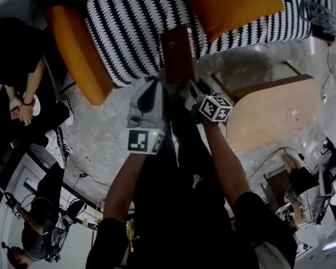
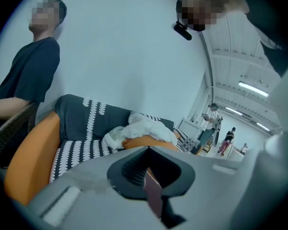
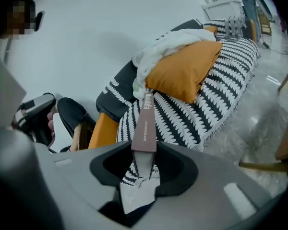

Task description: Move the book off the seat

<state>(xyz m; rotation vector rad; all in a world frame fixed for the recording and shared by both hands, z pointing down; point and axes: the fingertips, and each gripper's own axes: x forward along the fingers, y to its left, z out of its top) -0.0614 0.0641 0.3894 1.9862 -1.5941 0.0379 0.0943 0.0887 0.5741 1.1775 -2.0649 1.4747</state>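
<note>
Behind the book (image 3: 145,128), orange cushion (image 3: 185,71).

In my head view the low end of the book (image 1: 179,52) and the tips of my left gripper (image 1: 158,83) and right gripper (image 1: 194,87) merge in shadow. My left gripper view shows only a thin sliver of the book between its jaws, and the people (image 2: 225,140) down the hall are too small to make out. The smaller print on the spine (image 3: 145,123) is too fine to read.

Closed maroon book (image 1: 179,52) (spine lettered white) above striped seat (image 1: 129,27).
</note>
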